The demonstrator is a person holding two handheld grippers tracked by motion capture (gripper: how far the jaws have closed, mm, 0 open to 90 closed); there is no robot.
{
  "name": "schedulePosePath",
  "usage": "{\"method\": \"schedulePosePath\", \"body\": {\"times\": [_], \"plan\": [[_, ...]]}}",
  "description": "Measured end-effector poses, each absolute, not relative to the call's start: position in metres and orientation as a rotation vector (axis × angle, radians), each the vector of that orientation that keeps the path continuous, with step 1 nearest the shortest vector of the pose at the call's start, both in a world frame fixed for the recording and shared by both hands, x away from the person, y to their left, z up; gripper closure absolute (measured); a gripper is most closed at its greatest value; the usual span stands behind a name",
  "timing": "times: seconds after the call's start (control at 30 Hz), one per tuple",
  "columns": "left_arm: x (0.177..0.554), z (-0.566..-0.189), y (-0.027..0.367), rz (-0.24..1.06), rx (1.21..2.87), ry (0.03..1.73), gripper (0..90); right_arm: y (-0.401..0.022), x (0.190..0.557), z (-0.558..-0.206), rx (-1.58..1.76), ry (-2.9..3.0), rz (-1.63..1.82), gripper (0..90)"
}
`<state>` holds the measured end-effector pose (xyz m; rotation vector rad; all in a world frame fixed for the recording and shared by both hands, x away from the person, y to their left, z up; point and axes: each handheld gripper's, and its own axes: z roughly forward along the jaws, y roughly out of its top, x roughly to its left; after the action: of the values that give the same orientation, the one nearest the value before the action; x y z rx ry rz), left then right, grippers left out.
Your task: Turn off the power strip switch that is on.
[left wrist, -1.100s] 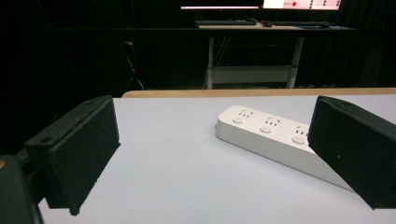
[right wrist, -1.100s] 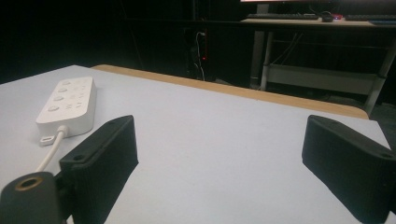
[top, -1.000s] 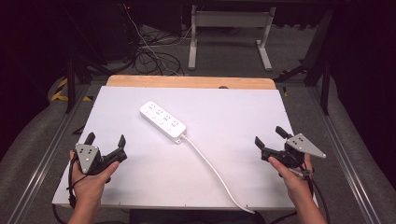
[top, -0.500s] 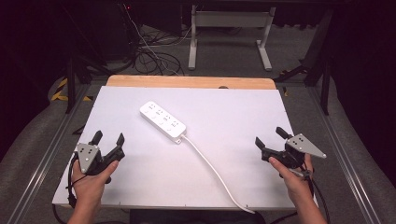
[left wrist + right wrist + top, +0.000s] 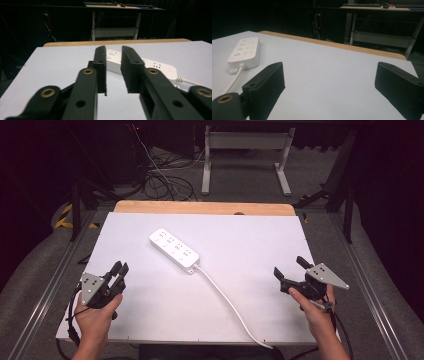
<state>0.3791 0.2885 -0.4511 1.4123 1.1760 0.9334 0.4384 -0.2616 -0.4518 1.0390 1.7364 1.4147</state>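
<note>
Where the high view looks down, one white plastic four-socket power strip (image 5: 174,247) lies mid-table between two black grippers: left gripper (image 5: 120,269) has just been closing, nearly shut, empty; right gripper (image 5: 290,267) gapes empty. Left gripper view: strip (image 5: 150,65) beyond narrow jaws. Right gripper view: strip (image 5: 245,52) far left. No legible writing.

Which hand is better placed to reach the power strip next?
Probably left: the left gripper points straight at the power strip, its fingers just closing on nothing. The right gripper sits beside the cable.

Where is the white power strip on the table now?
In the high view, the white power strip lies diagonally on the table, left of centre, untouched, its cable running to the near edge.
</note>
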Motion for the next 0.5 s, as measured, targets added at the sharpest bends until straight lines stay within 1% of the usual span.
{"method": "schedulePosePath", "body": {"times": [0.03,0.07,0.1,0.13,0.17,0.33,0.5], "plan": [[0.379,-0.451,0.289,0.934,1.413,1.175,83.7,-0.261,0.438,-0.452,1.036,1.742,1.410,9.6],[0.378,-0.450,0.289,0.927,1.414,1.176,83.7,-0.261,0.438,-0.452,1.036,1.742,1.410,9.6],[0.377,-0.449,0.290,0.912,1.417,1.184,89.3,-0.261,0.438,-0.452,1.039,1.744,1.411,9.8],[0.377,-0.448,0.290,0.906,1.417,1.185,89.9,-0.261,0.438,-0.452,1.040,1.745,1.411,9.8],[0.377,-0.447,0.289,0.868,1.424,1.183,90.0,-0.261,0.438,-0.452,1.040,1.745,1.412,9.9],[0.382,-0.442,0.283,0.874,1.465,1.157,90.0,-0.262,0.438,-0.453,1.054,1.743,1.415,9.2],[0.391,-0.436,0.279,0.824,1.457,1.167,90.0,-0.264,0.438,-0.452,1.054,1.740,1.421,8.9]]}}
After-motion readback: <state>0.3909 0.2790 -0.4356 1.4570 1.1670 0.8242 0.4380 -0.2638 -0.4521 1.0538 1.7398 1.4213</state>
